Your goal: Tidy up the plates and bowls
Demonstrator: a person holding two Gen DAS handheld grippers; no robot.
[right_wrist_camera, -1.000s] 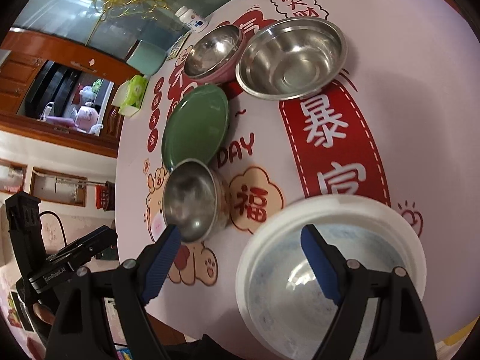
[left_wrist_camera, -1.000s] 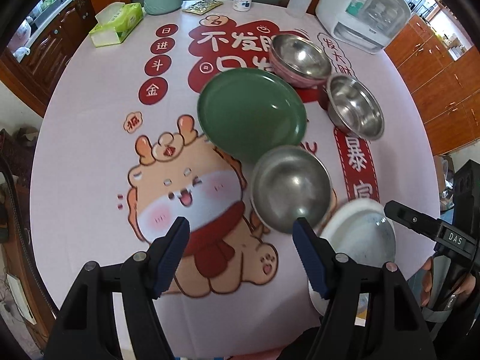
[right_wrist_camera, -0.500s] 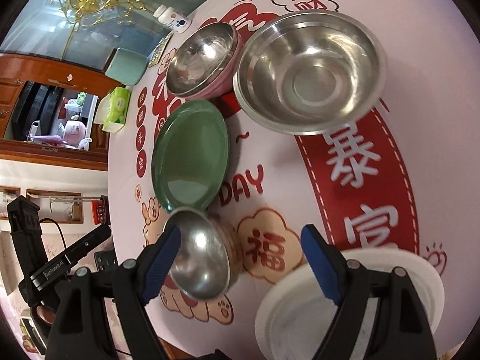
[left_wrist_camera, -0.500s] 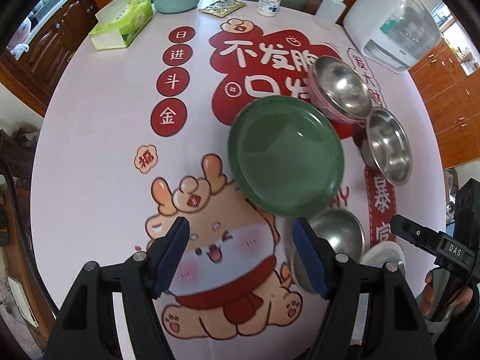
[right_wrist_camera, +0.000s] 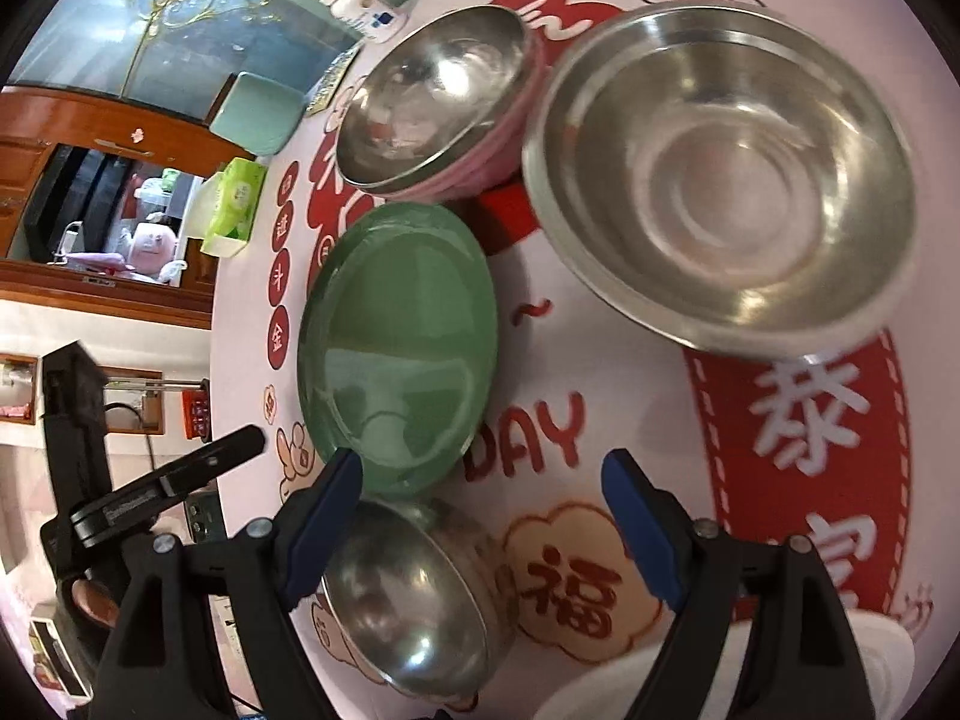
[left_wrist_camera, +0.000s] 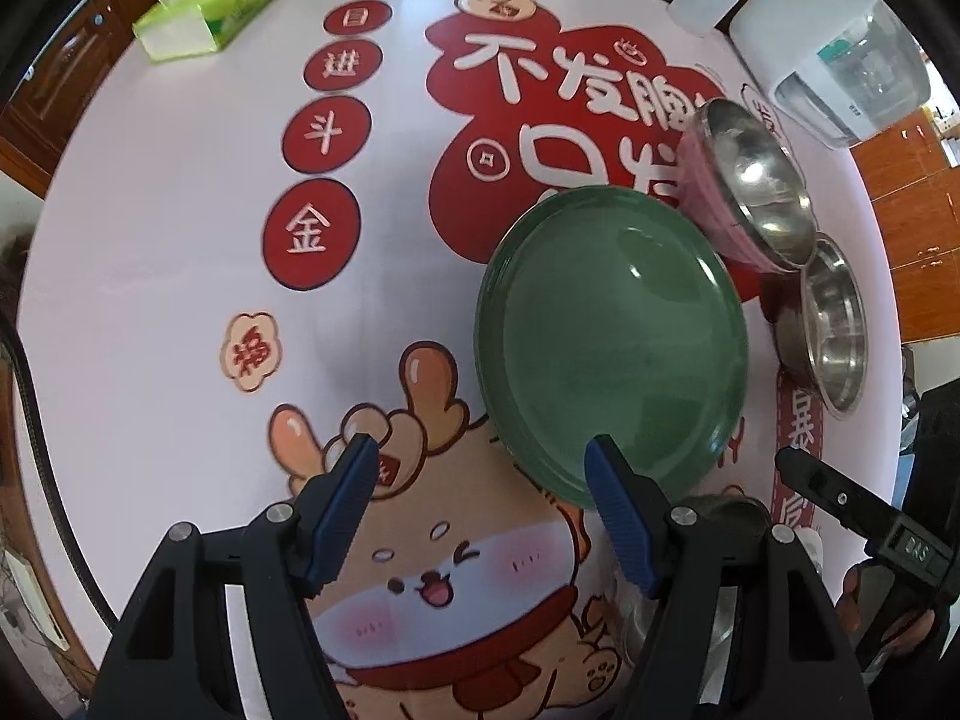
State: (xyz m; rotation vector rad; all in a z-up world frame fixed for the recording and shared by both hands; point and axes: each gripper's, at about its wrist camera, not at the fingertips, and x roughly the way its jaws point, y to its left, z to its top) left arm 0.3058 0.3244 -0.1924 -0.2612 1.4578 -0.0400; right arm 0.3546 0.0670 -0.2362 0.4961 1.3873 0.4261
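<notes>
Hovering over the dishes, both grippers empty

I've got the L gripper w/ jaws apart, nothing between, above the tablecloth just beside the green plate. R gripper also spread, gripping nothing. Small steel bowl sits near its left finger; big steel bowl and pink-sided bowl lie beyond the plate.

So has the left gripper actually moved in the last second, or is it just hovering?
Yes. The left gripper has moved toward the green plate: against the printed tablecloth, its open jaws went from the cartoon's body up to its antlers, beside the plate's near rim.
</notes>
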